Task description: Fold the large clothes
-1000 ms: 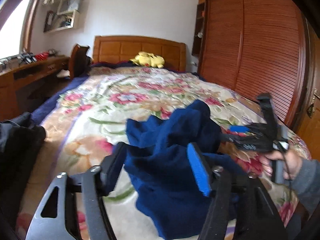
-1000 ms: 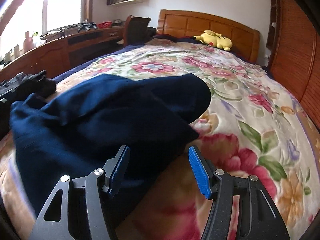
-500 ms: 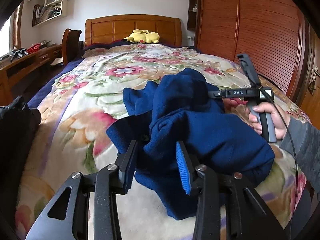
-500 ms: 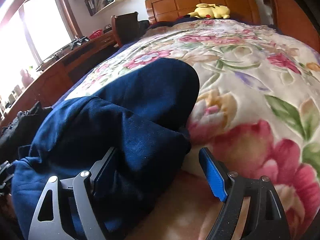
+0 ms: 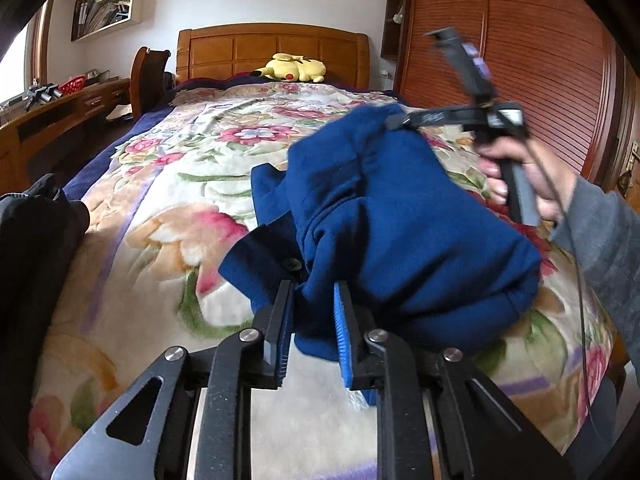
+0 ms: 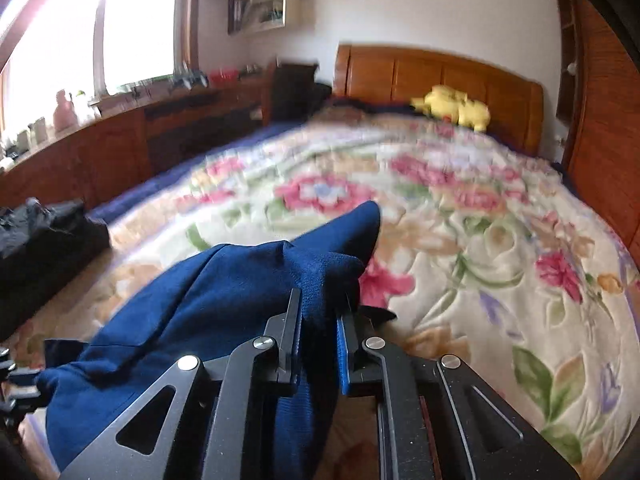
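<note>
Both grippers have narrowed since the earlier frames, when their jaws stood wide around the cloth. Left gripper (image 5: pixel 313 330): jaws are closing, with a fold of the blue garment (image 5: pixel 400 232) pinched between the pads at the garment's near edge. Right gripper (image 6: pixel 319 334): jaws are closing, with a ridge of the same garment (image 6: pixel 224 304) gripped between them and lifted off the floral blanket (image 6: pixel 480 248). From the left gripper, the garment bunches directly ahead and to the right, draping up to the right gripper (image 5: pixel 394 122), which a hand (image 5: pixel 532 178) in a grey sleeve (image 5: pixel 600 232) holds. A black bundle (image 5: pixel 36 248) lies left of the left gripper. A yellow plush toy (image 5: pixel 294 67) rests far ahead by the headboard (image 5: pixel 272 50).
</note>
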`<action>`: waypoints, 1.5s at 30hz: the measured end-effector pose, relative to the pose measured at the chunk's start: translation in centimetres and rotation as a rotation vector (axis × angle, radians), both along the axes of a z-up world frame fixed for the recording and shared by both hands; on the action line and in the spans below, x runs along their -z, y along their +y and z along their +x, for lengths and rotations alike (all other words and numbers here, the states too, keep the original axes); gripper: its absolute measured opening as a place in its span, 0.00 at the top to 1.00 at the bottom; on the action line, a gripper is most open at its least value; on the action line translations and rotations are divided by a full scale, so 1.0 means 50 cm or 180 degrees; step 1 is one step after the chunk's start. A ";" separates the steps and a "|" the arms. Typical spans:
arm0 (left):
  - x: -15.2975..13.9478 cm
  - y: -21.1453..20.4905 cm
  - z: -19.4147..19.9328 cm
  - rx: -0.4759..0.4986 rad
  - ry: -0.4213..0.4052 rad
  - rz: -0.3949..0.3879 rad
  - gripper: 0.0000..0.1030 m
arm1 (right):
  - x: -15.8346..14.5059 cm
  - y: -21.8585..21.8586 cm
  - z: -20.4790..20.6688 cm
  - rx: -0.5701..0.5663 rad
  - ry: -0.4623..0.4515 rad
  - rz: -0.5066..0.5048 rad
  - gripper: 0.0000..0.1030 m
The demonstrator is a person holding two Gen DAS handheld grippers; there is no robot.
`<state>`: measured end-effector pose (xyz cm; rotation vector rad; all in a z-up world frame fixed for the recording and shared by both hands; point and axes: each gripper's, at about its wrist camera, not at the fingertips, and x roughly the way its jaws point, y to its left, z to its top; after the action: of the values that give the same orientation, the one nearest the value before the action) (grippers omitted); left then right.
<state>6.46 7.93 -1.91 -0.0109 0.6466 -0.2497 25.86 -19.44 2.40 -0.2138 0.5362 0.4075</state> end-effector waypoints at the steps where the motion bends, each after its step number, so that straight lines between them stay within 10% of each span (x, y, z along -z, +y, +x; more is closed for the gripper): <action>1: 0.001 -0.003 -0.005 0.0017 -0.0002 0.0011 0.81 | 0.015 0.013 0.007 0.0012 0.0048 -0.0094 0.86; 6: 0.001 -0.004 -0.018 0.0056 -0.0006 0.0050 0.84 | 0.058 0.024 0.025 0.0087 0.0160 -0.0182 0.77; 11: -0.005 0.009 -0.032 -0.0001 0.0000 -0.0009 0.84 | 0.070 -0.013 0.036 0.0182 0.0330 0.0027 0.39; 14: 0.001 0.001 -0.035 0.0009 0.0007 0.0023 0.68 | 0.080 -0.037 0.038 0.0188 0.0393 0.0183 0.30; 45: 0.048 -0.063 -0.037 0.0060 0.0298 -0.0007 0.58 | 0.159 -0.052 0.088 -0.0147 0.0675 0.0612 0.36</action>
<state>4.62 4.79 -4.29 -0.0187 0.7399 -0.2692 30.24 -22.05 -5.56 0.0028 0.6968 0.5270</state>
